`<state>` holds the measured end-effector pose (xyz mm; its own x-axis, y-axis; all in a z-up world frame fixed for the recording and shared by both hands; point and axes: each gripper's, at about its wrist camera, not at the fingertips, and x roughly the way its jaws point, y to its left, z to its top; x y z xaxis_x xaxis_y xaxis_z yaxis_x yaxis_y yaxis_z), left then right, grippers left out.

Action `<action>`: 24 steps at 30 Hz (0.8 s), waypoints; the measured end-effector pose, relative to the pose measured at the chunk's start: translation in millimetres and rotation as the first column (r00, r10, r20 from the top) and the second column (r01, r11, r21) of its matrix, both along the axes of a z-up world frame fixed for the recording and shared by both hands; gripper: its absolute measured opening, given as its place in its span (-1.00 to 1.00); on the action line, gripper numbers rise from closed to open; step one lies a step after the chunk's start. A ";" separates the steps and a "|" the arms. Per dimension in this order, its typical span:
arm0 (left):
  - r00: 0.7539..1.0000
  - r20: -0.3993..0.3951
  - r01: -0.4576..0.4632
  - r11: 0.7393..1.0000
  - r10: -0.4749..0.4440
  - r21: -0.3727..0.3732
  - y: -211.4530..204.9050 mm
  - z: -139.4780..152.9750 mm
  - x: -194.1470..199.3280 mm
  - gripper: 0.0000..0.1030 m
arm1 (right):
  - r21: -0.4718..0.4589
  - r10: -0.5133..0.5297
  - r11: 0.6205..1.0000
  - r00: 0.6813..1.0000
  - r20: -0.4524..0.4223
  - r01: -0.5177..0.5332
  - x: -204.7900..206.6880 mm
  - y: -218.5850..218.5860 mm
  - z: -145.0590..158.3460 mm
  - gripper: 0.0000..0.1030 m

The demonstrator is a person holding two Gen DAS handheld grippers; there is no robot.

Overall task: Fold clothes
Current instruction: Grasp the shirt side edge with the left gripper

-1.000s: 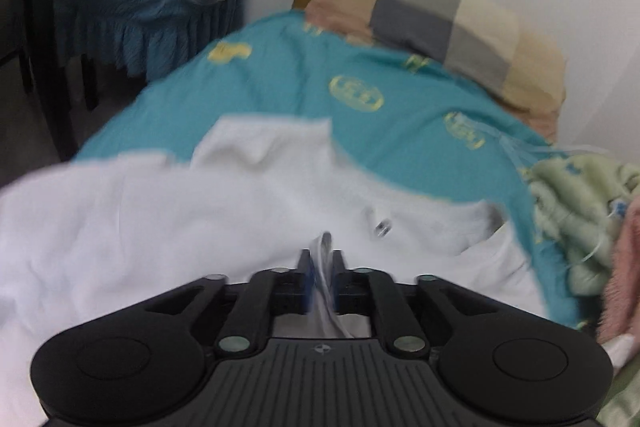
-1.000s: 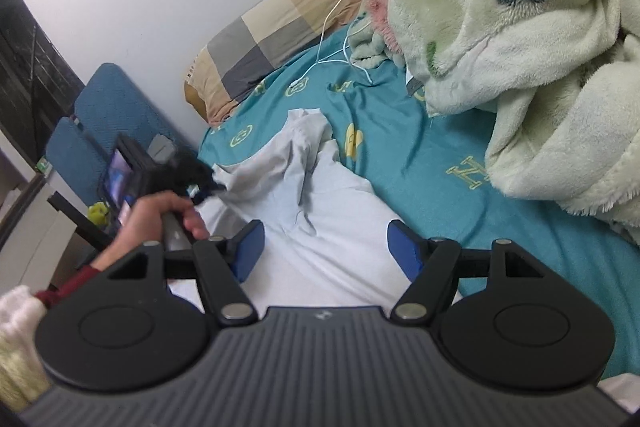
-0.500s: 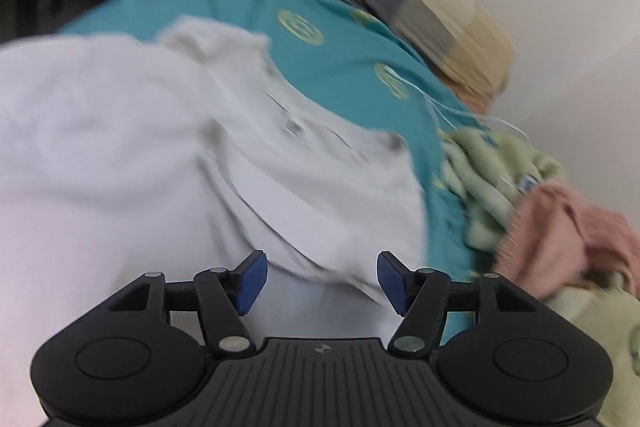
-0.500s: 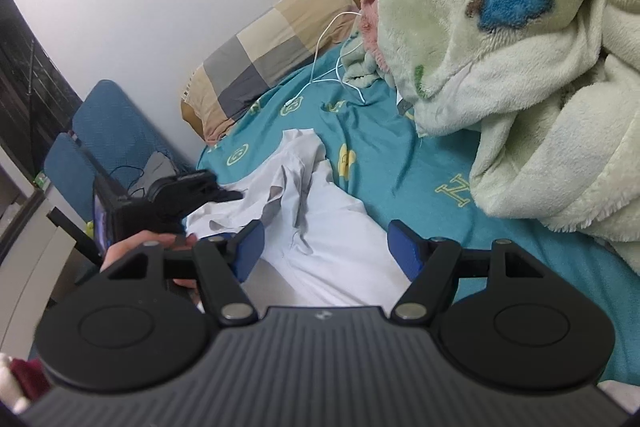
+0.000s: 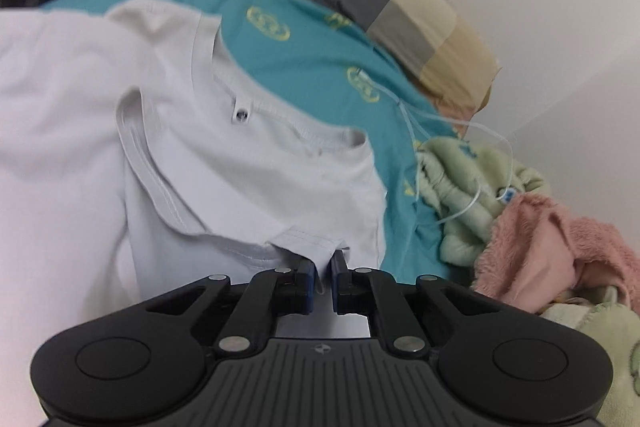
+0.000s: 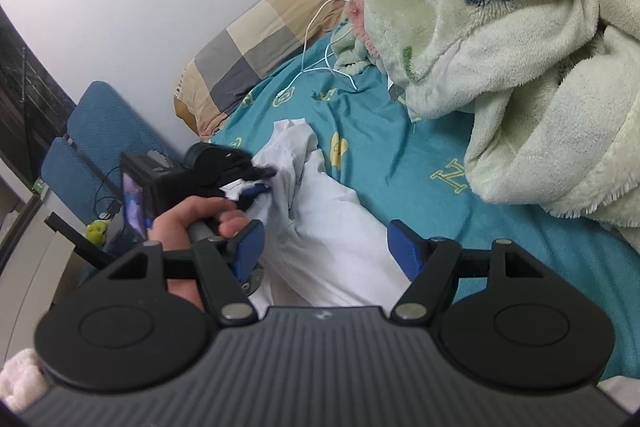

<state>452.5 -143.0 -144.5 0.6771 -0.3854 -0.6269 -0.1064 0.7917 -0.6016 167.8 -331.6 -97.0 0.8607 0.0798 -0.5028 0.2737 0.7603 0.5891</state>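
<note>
- White T-shirt (image 5: 248, 187) lies rumpled on the teal bed sheet (image 5: 304, 51), collar toward the checked pillow (image 5: 392, 7), with the fleece blanket (image 6: 520, 47) heaped along the bed's far side.
- Your left gripper (image 5: 322, 281) has its fingers nearly together on a stitched hem edge of the shirt.
- Your right gripper (image 6: 324, 247) hangs over the shirt, fingers spread wide, holding nothing.
- Expect thin, light, limp cotton: it will sag, drape and slide out of a shallow pinch.
- Take hold on the doubled hems, the collar band or the shoulder seams, where the cloth is thicker.
- Mind the white cable (image 5: 448, 131) lying near the collar.
</note>
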 end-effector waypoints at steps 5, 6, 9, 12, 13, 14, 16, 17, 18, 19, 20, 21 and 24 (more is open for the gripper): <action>0.999 0.017 0.044 0.999 -0.044 -0.010 16.1 29.0 -16.8 -0.94 | -0.012 0.001 1.000 1.000 0.006 -0.001 -1.6 1.9 1.3 0.38; 0.998 0.018 0.057 0.998 -0.057 -0.013 19.7 35.3 -21.7 -0.94 | -0.016 0.002 1.000 1.000 0.007 -0.002 -2.2 2.0 1.8 0.38; 0.993 0.020 0.118 0.993 -0.118 0.004 37.4 56.5 -43.8 -0.95 | -0.023 0.001 1.000 1.000 0.011 -0.001 -4.1 1.8 3.3 0.38; 0.986 -0.005 0.165 0.984 -0.165 0.070 59.8 65.1 -65.9 -0.95 | -0.028 0.000 1.000 1.000 0.018 0.000 -5.5 1.3 5.8 0.38; 0.986 -0.020 0.169 0.980 -0.168 0.108 67.1 61.9 -71.2 -0.94 | -0.030 0.000 1.000 1.000 0.021 0.001 -5.9 1.1 6.6 0.38; 0.985 -0.034 0.172 0.974 -0.169 0.145 74.4 58.6 -76.5 -0.94 | -0.033 -0.001 0.999 1.000 0.024 0.002 -6.4 1.0 7.1 0.38; 0.986 -0.064 0.166 0.964 -0.156 0.209 88.5 48.0 -84.9 -0.94 | -0.042 -0.001 0.999 1.000 0.027 0.002 -6.4 1.5 8.2 0.38; 0.988 -0.079 0.148 0.962 -0.133 0.230 94.9 38.2 -86.7 -0.94 | -0.047 0.002 0.999 1.000 0.028 0.000 -6.2 2.0 8.6 0.38; 0.990 -0.085 0.133 0.959 -0.116 0.250 99.2 28.8 -87.1 -0.94 | -0.053 0.005 0.999 1.000 0.028 -0.003 -6.0 2.8 8.9 0.38; 0.991 -0.085 0.122 0.955 -0.102 0.270 102.3 19.7 -86.6 -0.93 | -0.063 0.009 0.998 1.000 0.029 -0.007 -6.0 3.8 9.4 0.38; 0.993 -0.083 0.103 0.954 -0.083 0.280 105.7 11.0 -87.1 -0.89 | -0.074 0.013 0.997 0.999 0.029 -0.011 -5.7 4.9 9.9 0.38; 0.994 -0.084 0.084 0.959 -0.064 0.269 109.4 3.9 -89.4 -0.86 | -0.088 0.018 0.996 0.999 0.028 -0.016 -5.1 5.9 10.7 0.38; 0.994 -0.106 0.055 0.975 -0.033 0.214 113.8 -0.8 -104.9 -0.58 | -0.124 0.045 0.991 0.999 0.028 -0.041 -4.9 8.7 14.4 0.38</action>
<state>347.6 -29.2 -145.3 0.5915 -0.2611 -0.7629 -0.1203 0.9070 -0.4036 162.9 -322.9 -82.6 0.8728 0.0556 -0.4850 0.2229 0.8385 0.4973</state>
